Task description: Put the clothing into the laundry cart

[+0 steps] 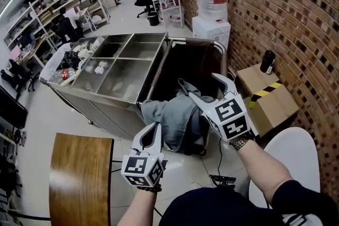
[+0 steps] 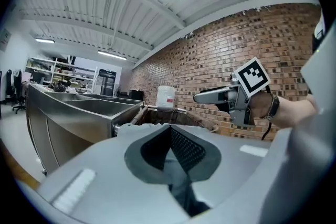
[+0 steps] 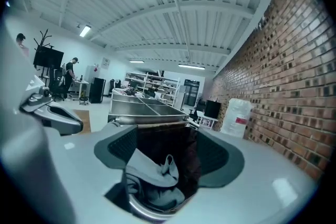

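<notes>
clothing [image 1: 175,116]: grey-blue, draped over the near rim of the laundry cart [image 1: 197,40], partly in its dark bag, partly hanging down outside
right gripper [image 1: 204,86]: jaws well apart, gripping nothing, just above the clothing
left gripper [image 1: 150,135]: jaws together, empty, low beside the hanging fabric
steel trolley [image 1: 122,61]: open compartments, just beside the laundry cart
</notes>
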### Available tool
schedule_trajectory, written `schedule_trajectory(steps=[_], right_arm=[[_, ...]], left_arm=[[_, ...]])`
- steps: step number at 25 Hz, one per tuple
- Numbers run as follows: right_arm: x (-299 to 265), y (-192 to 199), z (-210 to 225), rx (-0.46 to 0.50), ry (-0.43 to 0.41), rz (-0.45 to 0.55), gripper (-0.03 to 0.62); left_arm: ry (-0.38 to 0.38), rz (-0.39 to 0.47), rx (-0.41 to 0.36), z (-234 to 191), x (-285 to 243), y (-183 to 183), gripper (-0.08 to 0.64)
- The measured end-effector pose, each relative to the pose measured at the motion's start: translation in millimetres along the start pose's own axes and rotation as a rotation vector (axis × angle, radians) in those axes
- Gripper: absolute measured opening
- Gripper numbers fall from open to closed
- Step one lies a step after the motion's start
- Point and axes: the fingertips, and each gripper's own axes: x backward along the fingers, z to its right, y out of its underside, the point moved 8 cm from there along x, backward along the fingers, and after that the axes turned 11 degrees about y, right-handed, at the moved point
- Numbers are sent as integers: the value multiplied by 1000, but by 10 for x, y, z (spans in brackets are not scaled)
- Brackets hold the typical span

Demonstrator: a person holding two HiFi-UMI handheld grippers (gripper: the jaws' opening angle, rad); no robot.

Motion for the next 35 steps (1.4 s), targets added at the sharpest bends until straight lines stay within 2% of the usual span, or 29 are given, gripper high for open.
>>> schedule_trajectory(steps=[10, 14, 22, 35], right_arm=[[349, -66, -204, -5, -1, 7, 334], [647, -139, -366, 3, 4, 2, 324], [1294, -305, -721, 8, 41, 23, 223], [2305, -575, -1238, 29, 91, 86, 149]], left_arm=[[24, -3, 8, 185, 231, 13, 2], [47, 8, 3, 350, 411, -134, 2], [97, 19, -7, 679, 885, -301, 2], [136, 38, -36, 1281, 1647, -620, 2]])
